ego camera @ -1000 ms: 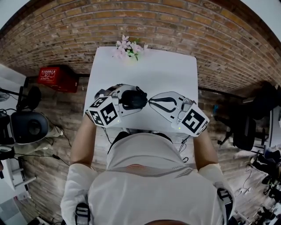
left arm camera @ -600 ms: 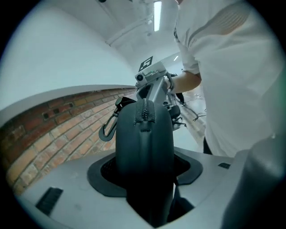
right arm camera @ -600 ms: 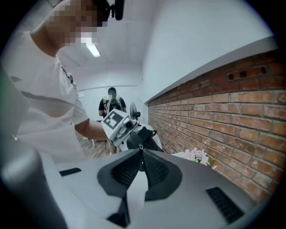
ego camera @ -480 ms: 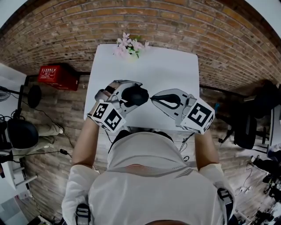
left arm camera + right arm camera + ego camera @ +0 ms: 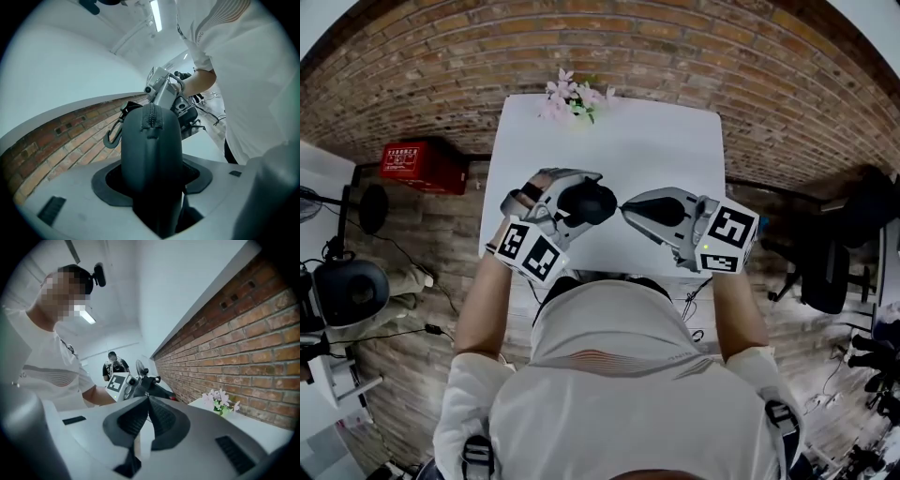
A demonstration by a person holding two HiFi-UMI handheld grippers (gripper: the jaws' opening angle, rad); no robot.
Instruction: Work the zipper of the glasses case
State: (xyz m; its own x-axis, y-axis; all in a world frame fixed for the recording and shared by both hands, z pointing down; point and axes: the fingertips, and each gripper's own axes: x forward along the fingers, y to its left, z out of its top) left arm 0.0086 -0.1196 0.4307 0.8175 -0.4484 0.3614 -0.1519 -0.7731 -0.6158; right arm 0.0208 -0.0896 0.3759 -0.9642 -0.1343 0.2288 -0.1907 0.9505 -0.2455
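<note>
A black glasses case (image 5: 587, 203) is held above the white table (image 5: 628, 150), with my left gripper (image 5: 584, 193) shut around its body. In the left gripper view the case (image 5: 151, 154) stands up between the pads, zipper (image 5: 152, 115) running over its top, and a dark hook (image 5: 111, 137) hangs at its far side. My right gripper (image 5: 624, 208) meets the case's right end. Its jaws are closing the last bit, tips pinched together (image 5: 147, 401) at the zipper's end, on the small zipper pull. The case (image 5: 151, 386) shows just beyond those tips.
Pink flowers (image 5: 573, 98) stand at the table's far edge against the brick wall; they also show in the right gripper view as flowers (image 5: 219, 401). A red box (image 5: 422, 167) lies on the floor at left. A dark chair (image 5: 825, 272) stands at right.
The left gripper has turned, its marker cube swinging down toward the person, and the case has shifted slightly away. The right gripper's rear has swung right while its tips stay at the case's end.
</note>
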